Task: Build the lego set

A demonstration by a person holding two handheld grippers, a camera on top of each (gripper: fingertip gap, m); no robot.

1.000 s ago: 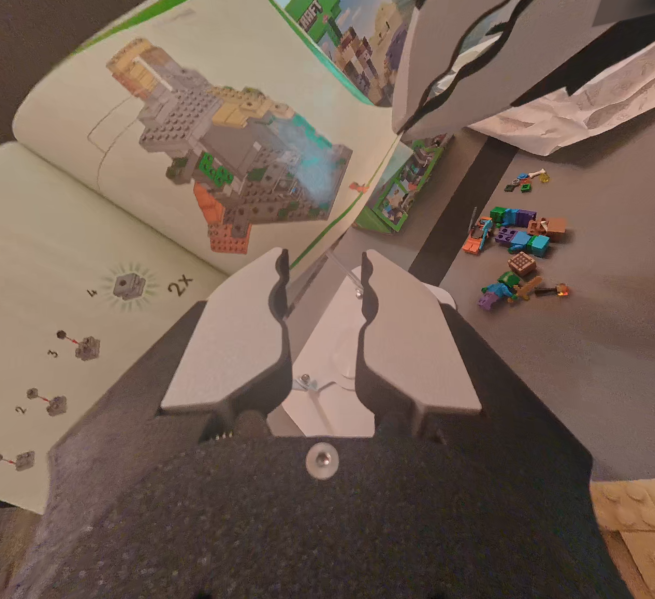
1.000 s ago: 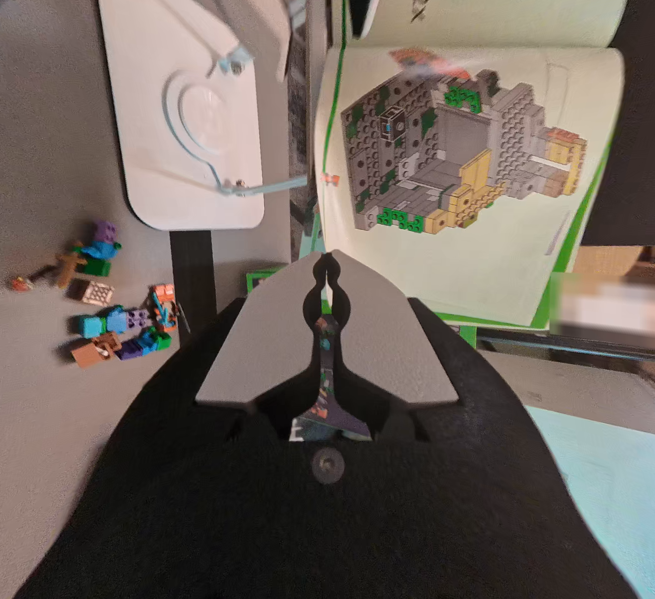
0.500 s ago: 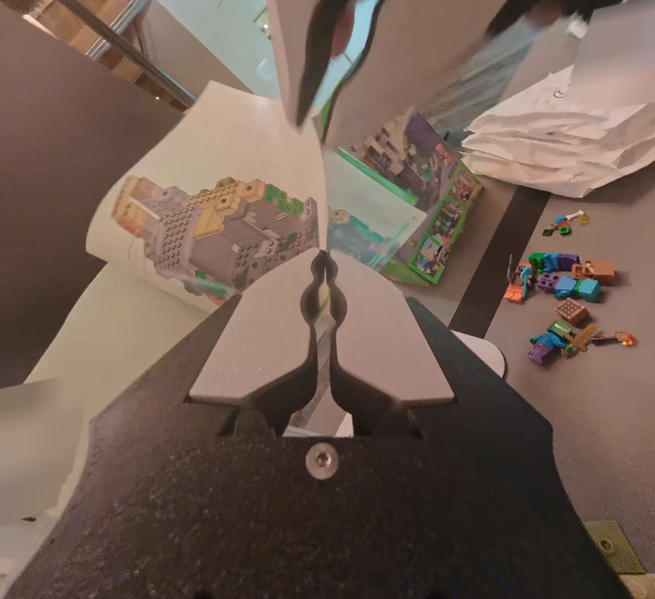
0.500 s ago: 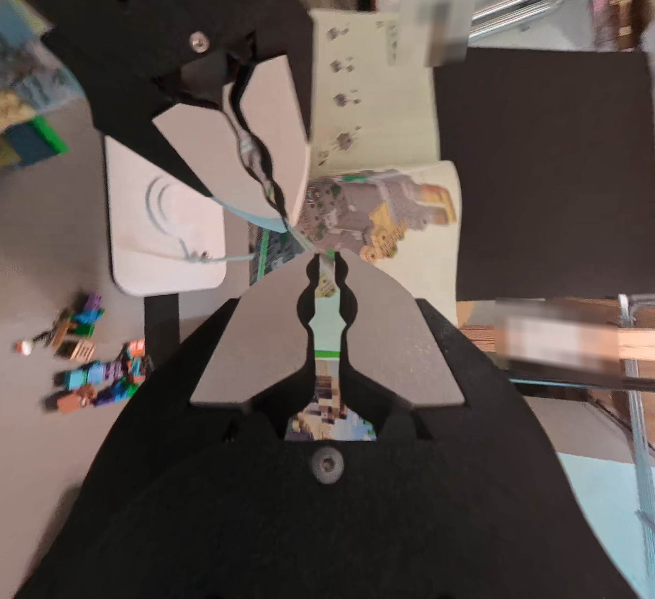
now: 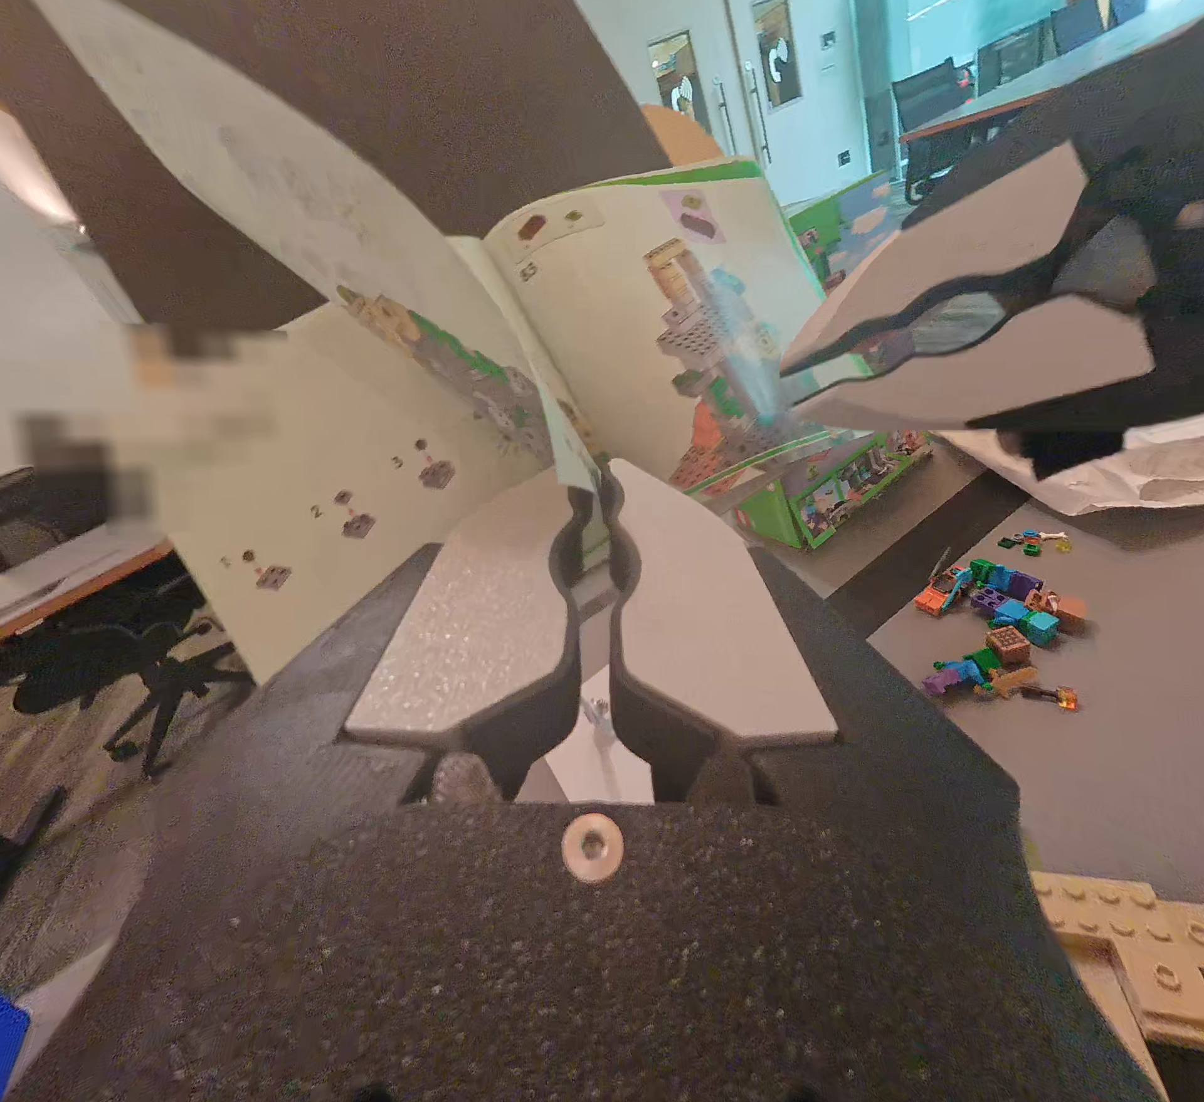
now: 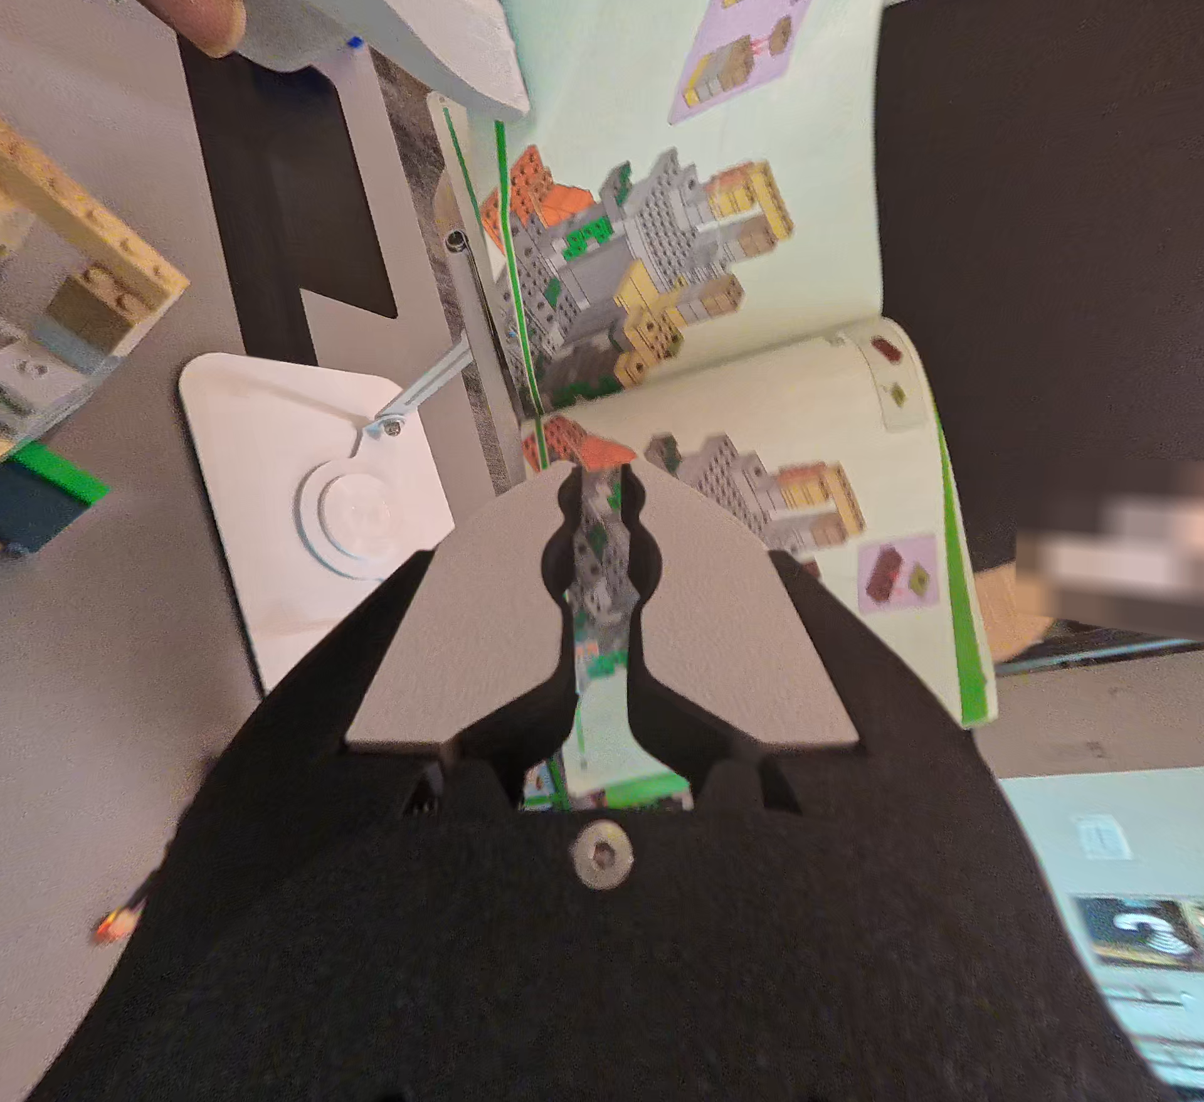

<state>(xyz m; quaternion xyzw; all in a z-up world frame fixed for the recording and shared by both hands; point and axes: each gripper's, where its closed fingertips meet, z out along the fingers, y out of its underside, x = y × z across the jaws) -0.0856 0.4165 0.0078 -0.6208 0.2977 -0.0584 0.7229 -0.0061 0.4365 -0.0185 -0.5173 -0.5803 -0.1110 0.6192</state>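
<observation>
**Two wrist cameras, one booklet**

Our left wrist view faces level across the desk (image 5: pixel 1107 764), close behind the instruction booklet (image 5: pixel 651 315). Our right wrist view seems to look steeply down. Both share the booklet (image 6: pixel 684 263).

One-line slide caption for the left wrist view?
Left tongs pinch a page of the open instruction booklet; loose bricks lie on the grey table.

Pale paper instruction booklet (image 5: pixel 651 302) with green edging, lying open, pages curling upward; small multicoloured plastic bricks (image 5: pixel 1000 618) lying scattered on the grey tabletop.
</observation>
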